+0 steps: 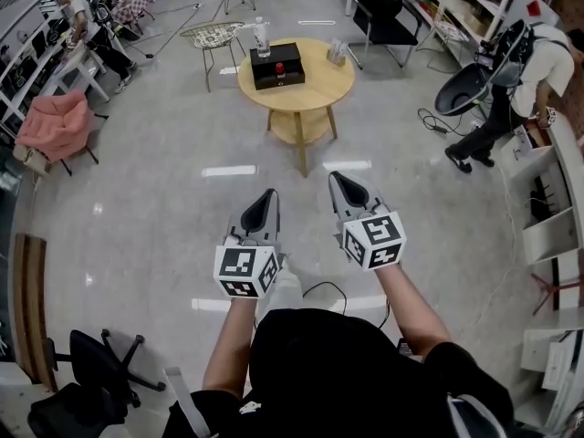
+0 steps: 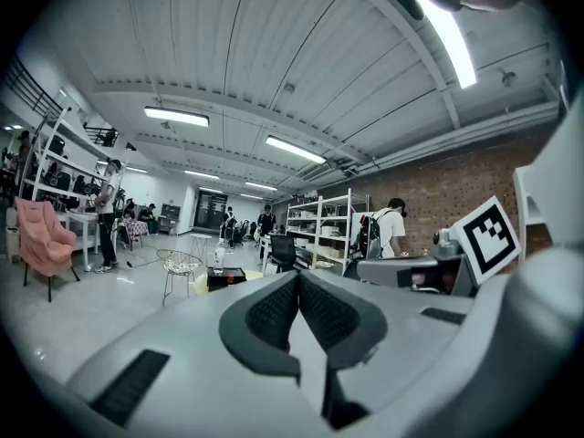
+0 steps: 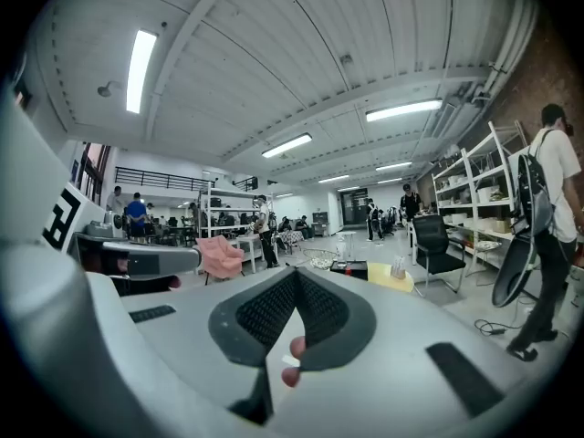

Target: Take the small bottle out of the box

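A black box (image 1: pixel 276 65) with a small red thing on top sits on a round wooden table (image 1: pixel 315 89) several steps ahead of me. A clear bottle (image 1: pixel 262 36) stands just behind the box. Whether a small bottle lies inside the box I cannot tell from here. Both grippers are held level over the floor, well short of the table. My left gripper (image 1: pixel 267 199) is shut with nothing in it, and my right gripper (image 1: pixel 339 182) is also shut and empty. From the left gripper view the box (image 2: pixel 225 278) and bottle (image 2: pixel 219 256) show far beyond the tips (image 2: pixel 297 281). The right gripper view has the box (image 3: pixel 349 268) past its tips (image 3: pixel 296 276).
A white wire chair (image 1: pixel 212 36) stands left of the table, and a clear holder (image 1: pixel 337 51) sits on its right side. A pink armchair (image 1: pixel 59 121) is far left, a black office chair (image 1: pixel 383 12) behind. A person (image 1: pixel 520 71) bends by shelves (image 1: pixel 547 217) at right; a cable (image 1: pixel 438 121) lies nearby.
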Motion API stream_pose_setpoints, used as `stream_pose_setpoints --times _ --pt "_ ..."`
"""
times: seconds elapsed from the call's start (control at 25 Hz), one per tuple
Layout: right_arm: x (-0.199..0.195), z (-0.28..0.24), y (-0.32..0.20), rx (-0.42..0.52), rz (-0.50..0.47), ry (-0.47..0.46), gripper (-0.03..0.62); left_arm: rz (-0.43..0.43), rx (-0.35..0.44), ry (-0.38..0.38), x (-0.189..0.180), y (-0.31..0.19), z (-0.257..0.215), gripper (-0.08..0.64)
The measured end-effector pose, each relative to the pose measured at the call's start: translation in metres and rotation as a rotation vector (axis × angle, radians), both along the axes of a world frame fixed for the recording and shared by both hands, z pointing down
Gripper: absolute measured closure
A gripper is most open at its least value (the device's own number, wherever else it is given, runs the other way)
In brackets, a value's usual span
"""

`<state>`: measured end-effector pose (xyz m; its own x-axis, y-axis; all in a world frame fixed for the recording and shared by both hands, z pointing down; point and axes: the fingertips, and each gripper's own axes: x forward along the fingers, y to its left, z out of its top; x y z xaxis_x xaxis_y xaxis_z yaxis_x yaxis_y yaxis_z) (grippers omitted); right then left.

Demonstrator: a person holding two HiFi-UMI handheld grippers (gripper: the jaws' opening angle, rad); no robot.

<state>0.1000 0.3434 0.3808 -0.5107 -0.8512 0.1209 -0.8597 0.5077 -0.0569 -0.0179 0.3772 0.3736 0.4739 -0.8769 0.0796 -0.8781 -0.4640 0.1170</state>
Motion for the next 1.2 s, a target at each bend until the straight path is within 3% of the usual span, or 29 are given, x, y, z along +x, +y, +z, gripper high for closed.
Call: stream_pose_setpoints --times 0.68,1.2 --pt "-0.052 -0.012 -0.151 -0.021 0.035 0.011 0.591 0.090 -0.030 0.000 -0.035 -0.154 -0.012 0.548" --pt "-0.105 -0.011 -0.252 -0.033 0.068 0.021 0.591 0.116 -0.042 0.003 -0.093 -0.258 -0.009 0.548"
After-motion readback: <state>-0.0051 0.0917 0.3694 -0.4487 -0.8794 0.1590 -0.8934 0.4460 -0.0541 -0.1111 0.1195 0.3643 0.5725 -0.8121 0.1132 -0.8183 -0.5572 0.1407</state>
